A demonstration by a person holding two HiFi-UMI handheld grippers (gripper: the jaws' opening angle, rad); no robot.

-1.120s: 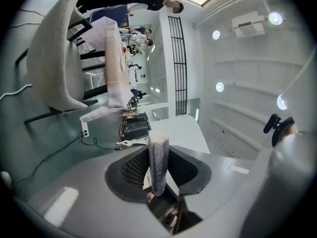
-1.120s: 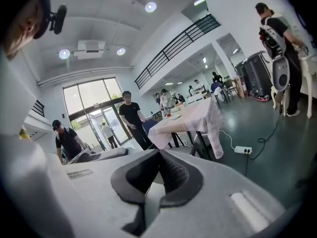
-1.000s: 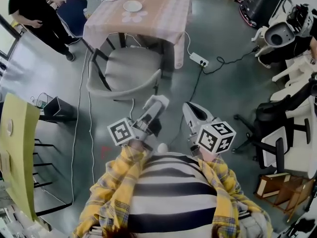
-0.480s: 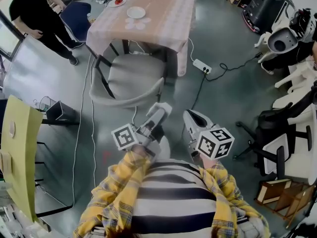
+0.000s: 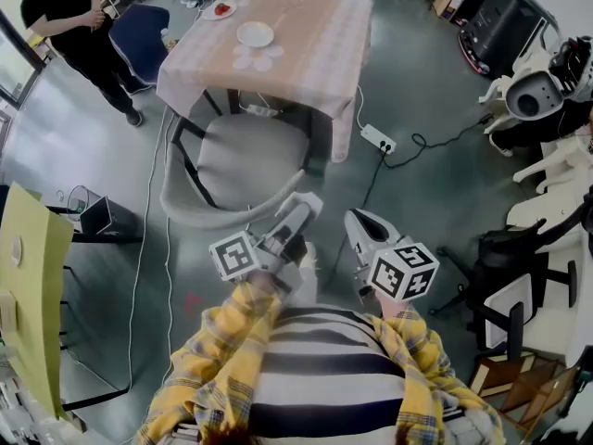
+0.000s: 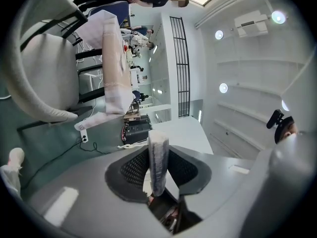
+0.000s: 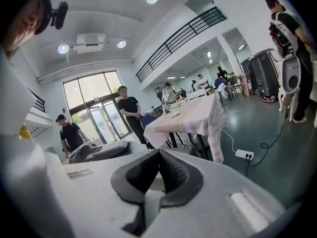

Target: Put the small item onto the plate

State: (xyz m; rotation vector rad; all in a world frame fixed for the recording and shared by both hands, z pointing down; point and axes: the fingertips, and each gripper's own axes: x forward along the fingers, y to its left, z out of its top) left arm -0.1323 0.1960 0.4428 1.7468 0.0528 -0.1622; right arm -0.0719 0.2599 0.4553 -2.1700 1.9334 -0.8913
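My left gripper (image 5: 302, 209) is held in front of the striped shirt and points toward the table. In the left gripper view, the left gripper (image 6: 158, 158) is shut on a small pale flat item (image 6: 158, 155) standing edge-on between the dark pads. My right gripper (image 5: 359, 222) is beside it, and in its own view the right gripper (image 7: 159, 168) has its jaws together with nothing between them. A white plate (image 5: 255, 33) lies on the pink-clothed table (image 5: 315, 35), far ahead of both grippers. The plate (image 7: 173, 114) is small and distant in the right gripper view.
A grey armchair (image 5: 243, 156) stands between me and the table. A power strip (image 5: 375, 138) with cables lies on the floor to the right. A second plate with something red (image 5: 220, 9) is at the table's far corner. A person in black (image 5: 69, 21) stands far left. Office chairs (image 5: 523, 276) are on the right.
The table and armchair have slid lower and nearer in the head view. Both grippers keep their pose, and the left still grips the item.
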